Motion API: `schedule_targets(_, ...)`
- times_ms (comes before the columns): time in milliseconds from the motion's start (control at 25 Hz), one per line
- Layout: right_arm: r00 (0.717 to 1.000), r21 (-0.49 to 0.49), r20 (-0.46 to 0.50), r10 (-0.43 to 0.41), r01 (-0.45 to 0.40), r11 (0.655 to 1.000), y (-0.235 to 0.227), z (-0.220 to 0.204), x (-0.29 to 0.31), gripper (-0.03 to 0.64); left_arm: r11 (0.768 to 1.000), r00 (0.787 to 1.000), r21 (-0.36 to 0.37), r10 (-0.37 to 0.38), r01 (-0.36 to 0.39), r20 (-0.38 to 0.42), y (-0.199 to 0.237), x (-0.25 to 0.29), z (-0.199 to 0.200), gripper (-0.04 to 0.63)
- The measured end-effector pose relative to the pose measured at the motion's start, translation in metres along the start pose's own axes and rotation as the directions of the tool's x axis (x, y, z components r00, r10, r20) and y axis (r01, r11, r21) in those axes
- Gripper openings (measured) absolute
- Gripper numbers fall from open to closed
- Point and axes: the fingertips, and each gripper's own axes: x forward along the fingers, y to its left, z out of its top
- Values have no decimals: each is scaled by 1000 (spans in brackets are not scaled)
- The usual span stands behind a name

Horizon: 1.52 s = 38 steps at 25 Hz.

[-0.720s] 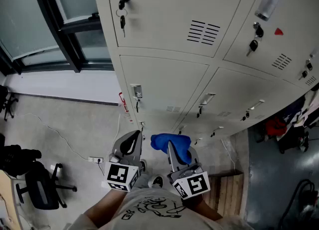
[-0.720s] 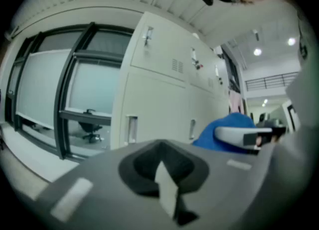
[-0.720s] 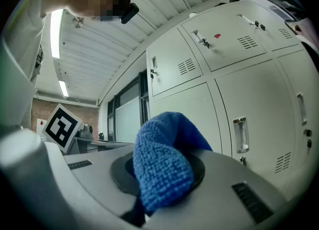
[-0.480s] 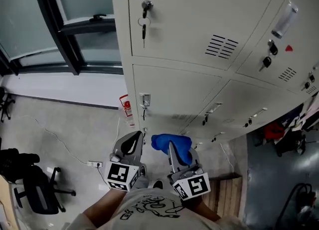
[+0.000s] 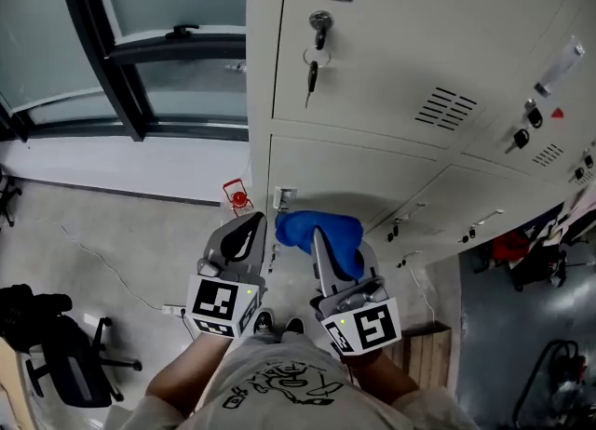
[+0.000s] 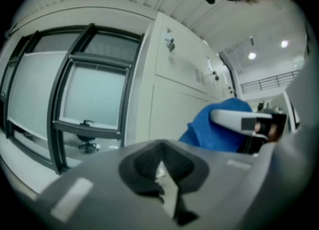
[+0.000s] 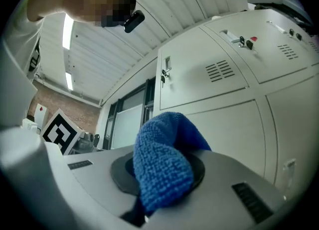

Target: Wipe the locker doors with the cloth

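The right gripper point(image 5: 321, 251) is clamped on a bunched blue microfibre cloth point(image 7: 162, 167) that bulges out over its jaws. The cloth sits in front of the left edge of a cream locker door point(image 5: 363, 177), just below that door's latch point(image 5: 284, 198); contact with the metal cannot be made out. Just beside it, the left gripper point(image 5: 245, 237) has its jaws closed on nothing, while a key point(image 5: 311, 74) hangs from the upper door's lock and a dark-framed window point(image 5: 158, 9) lies past the lockers' left edge.

A workplace locker area, office-like: a bank of beige metal lockers point(image 5: 372, 65) with keys point(image 5: 312, 74) in their locks; a black swivel office chair point(image 5: 58, 363) on the grey floor point(image 5: 140, 242); tall dark-framed windows point(image 5: 158, 9).
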Motion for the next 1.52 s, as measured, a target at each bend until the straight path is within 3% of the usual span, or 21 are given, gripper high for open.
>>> schedule_targets(280,989,-139,140,46,-26,990,-8,66,64,23,997,997,61,42,-45,60,36,22,66,2)
schedule_targets(600,991,-189,130,33,-8,982,0,56,105,23,995,994,81,48,-55,94,49,27,92,2)
schedule_targets(1040,997,-232,73,8,9,973,-4,19,101,23,998,998,68,8,-12,61,38,37,72,2)
schedule_targets(1520,996,-234,-58,-68,52,971,-36,-54,67,23,999,999,37,-27,28,-24,13,58,6,3)
